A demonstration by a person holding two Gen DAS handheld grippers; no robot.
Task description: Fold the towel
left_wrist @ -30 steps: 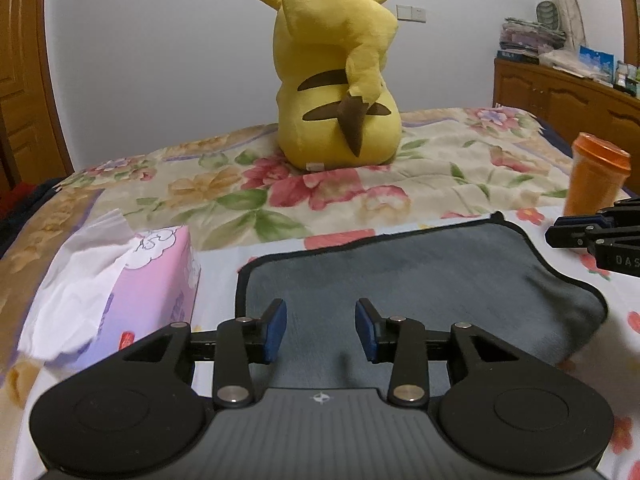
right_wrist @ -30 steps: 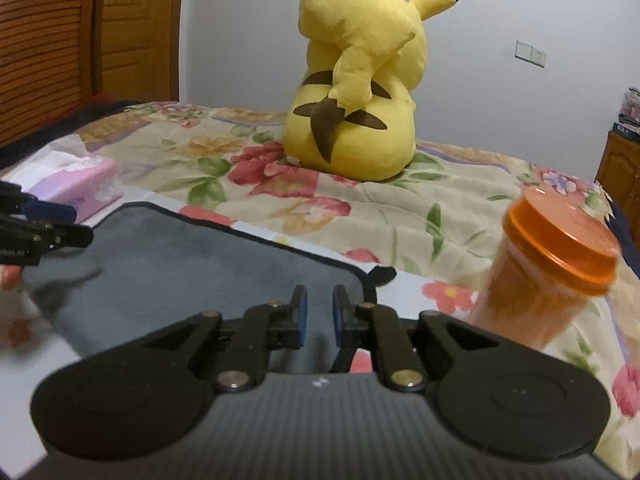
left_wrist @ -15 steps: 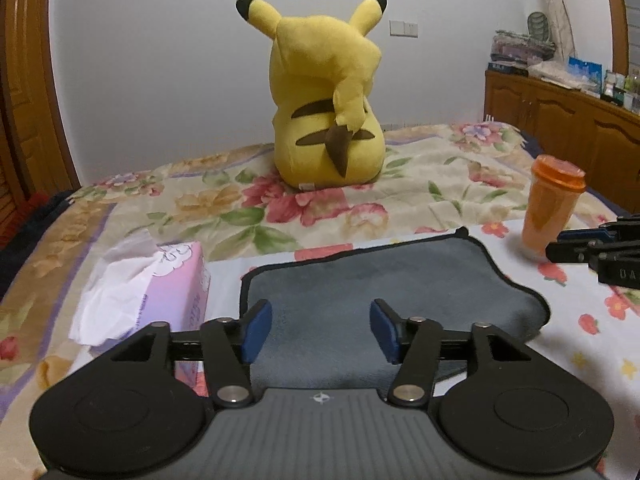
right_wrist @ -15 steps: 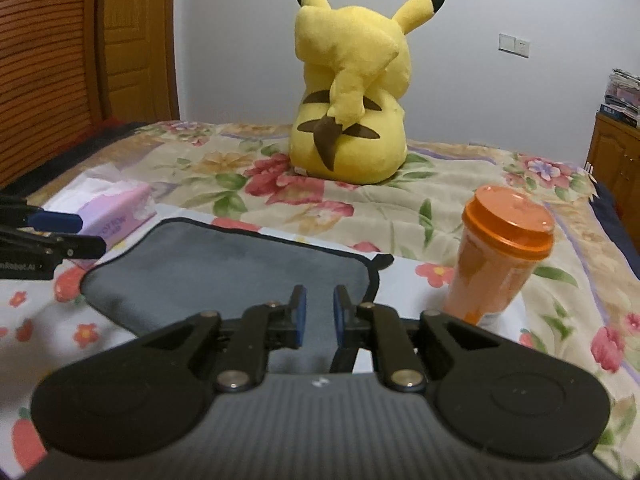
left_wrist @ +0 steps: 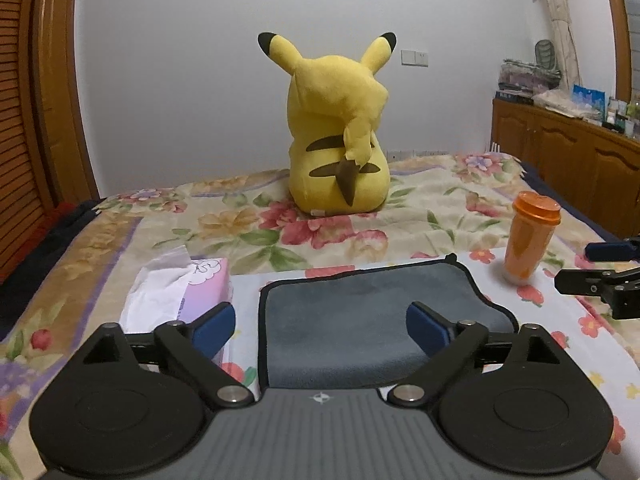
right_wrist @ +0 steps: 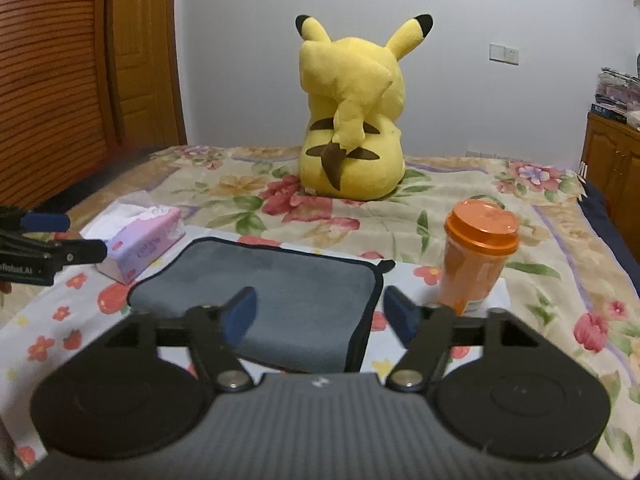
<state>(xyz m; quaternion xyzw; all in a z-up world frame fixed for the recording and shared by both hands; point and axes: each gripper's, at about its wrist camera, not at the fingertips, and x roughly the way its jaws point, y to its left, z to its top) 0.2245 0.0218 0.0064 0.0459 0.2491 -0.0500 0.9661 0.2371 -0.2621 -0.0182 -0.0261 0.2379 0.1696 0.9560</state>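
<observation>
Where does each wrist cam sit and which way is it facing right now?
Left wrist: on the left gripper, looking forward over the grey towel toward the Pikachu plush; the right gripper shows at the right edge.
Right wrist: on the right gripper, facing the same way over the towel's right edge; the left gripper shows at the left edge.
Shared: towel, plush, tissue box, orange cup, floral bedspread.

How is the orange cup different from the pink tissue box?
The orange cup stands upright right of the grey towel; the pink tissue box lies flat on the towel's left. The cup is round and closed by an orange lid; the box is rectangular, with a white tissue sticking out of its top. Both rest on the flowered bedspread, apart from the towel.
</observation>
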